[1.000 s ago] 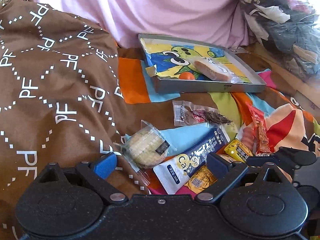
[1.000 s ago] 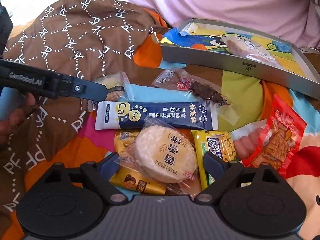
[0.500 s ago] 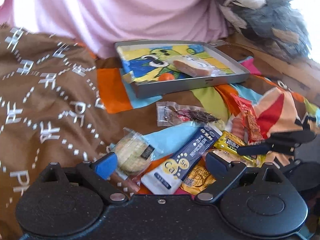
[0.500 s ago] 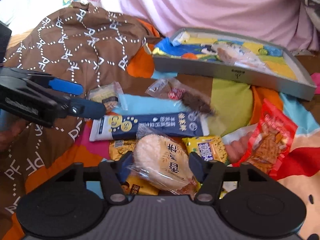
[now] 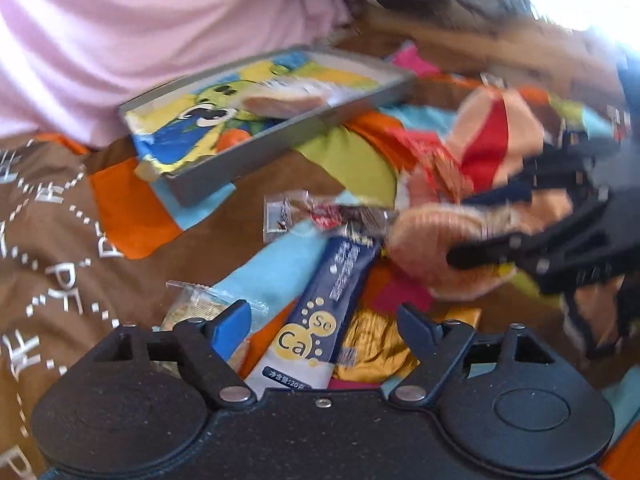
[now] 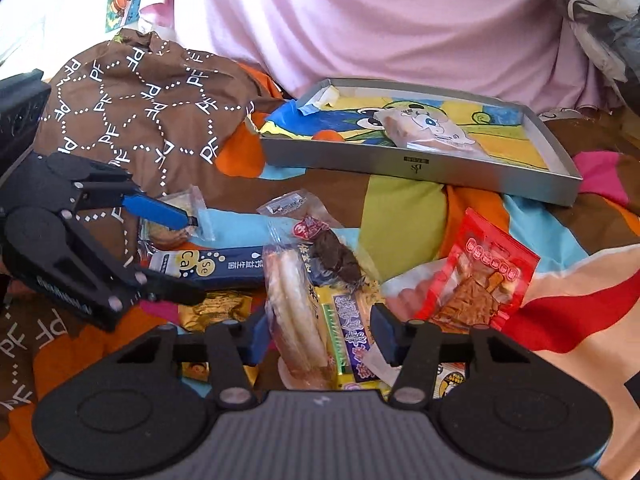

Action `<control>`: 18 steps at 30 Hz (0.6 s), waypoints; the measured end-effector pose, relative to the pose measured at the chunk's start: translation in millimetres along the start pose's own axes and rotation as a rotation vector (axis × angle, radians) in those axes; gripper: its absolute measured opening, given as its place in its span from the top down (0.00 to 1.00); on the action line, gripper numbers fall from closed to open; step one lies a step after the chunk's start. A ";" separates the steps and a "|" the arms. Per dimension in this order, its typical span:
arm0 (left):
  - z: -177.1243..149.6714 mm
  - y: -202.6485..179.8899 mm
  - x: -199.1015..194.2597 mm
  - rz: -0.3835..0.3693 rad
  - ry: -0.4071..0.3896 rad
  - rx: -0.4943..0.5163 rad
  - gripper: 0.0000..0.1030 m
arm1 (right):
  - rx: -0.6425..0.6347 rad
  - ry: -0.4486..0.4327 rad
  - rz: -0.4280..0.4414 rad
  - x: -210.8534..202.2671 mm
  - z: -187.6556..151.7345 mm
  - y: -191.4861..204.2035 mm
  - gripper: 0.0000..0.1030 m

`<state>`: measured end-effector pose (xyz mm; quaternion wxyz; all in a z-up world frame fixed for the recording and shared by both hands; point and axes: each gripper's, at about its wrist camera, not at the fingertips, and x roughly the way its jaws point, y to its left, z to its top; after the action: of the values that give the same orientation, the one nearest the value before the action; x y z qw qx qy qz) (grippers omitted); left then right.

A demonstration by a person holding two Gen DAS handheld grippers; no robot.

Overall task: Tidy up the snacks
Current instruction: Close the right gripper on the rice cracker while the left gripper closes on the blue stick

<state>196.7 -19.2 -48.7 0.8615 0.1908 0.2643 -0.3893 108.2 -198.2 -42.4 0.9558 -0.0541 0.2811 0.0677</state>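
Observation:
My right gripper (image 6: 320, 336) is shut on a round rice cracker packet (image 6: 296, 312), which stands tilted on its edge; in the left wrist view the cracker packet (image 5: 436, 248) hangs above the pile. My left gripper (image 5: 324, 320) is open over a dark blue "Ca" stick packet (image 5: 332, 300); from the right it shows as the left gripper (image 6: 194, 258). A grey tray (image 6: 400, 164) with a cartoon lining holds a bread packet (image 6: 428, 132) and a small orange item (image 6: 328, 135). Loose on the bedspread lie a dark jerky packet (image 6: 332, 256), a red packet (image 6: 480, 280), a yellow-green packet (image 6: 348, 328) and a gold packet (image 5: 372, 344).
A small biscuit packet (image 5: 192, 308) lies by my left finger. A brown patterned blanket (image 6: 132, 108) bulges at the left. Pink cloth (image 6: 380, 20) rises behind the tray, and a heap of bags (image 6: 600, 8) sits at the far right.
My right gripper has closed on the round cracker packet and lifted it, turning it on edge. My left gripper has swung and tilted to the right, staying open over the blue stick packet.

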 end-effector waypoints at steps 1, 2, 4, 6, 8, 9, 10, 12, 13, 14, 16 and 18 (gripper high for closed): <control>0.0 -3.3 2.4 0.017 0.008 0.038 0.22 | -0.007 0.001 -0.003 0.6 0.2 0.4 0.44; 0.2 -5.3 4.0 0.030 0.013 0.059 0.24 | -0.010 0.001 -0.004 1.3 0.4 0.3 0.44; 1.6 -7.2 7.3 0.047 0.023 0.078 0.28 | -0.011 0.004 -0.003 2.7 -0.4 0.5 0.44; 4.3 -7.3 9.5 0.047 0.031 0.075 0.36 | -0.015 0.011 -0.005 4.7 -1.2 1.3 0.44; 6.1 -10.3 12.3 0.042 0.044 0.097 0.44 | -0.020 0.014 -0.009 6.6 -0.9 2.7 0.44; 6.1 -13.0 13.6 0.044 0.052 0.114 0.45 | -0.024 0.013 -0.010 6.9 -0.7 2.7 0.44; 5.4 -16.0 14.7 0.052 0.056 0.131 0.45 | -0.029 0.013 -0.014 7.4 -0.4 3.2 0.44; 5.2 -17.8 19.2 0.061 0.071 0.141 0.46 | -0.041 0.011 -0.027 8.3 0.8 4.2 0.44; 5.5 -17.3 20.6 0.063 0.075 0.131 0.46 | -0.045 0.011 -0.030 8.6 1.4 4.6 0.43; 6.4 -15.5 21.6 0.060 0.078 0.116 0.46 | -0.050 0.014 -0.031 9.0 1.6 5.3 0.43; 9.0 -11.5 23.6 0.060 0.088 0.078 0.45 | -0.057 0.025 -0.032 11.5 1.4 5.6 0.43; 10.1 -8.6 25.0 0.066 0.096 0.052 0.41 | -0.063 0.040 -0.029 14.3 0.6 6.6 0.44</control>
<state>207.1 -44.2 -56.9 0.8549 0.2403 0.2889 -0.3578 119.4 -190.2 -50.1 0.9487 -0.0894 0.2970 0.0613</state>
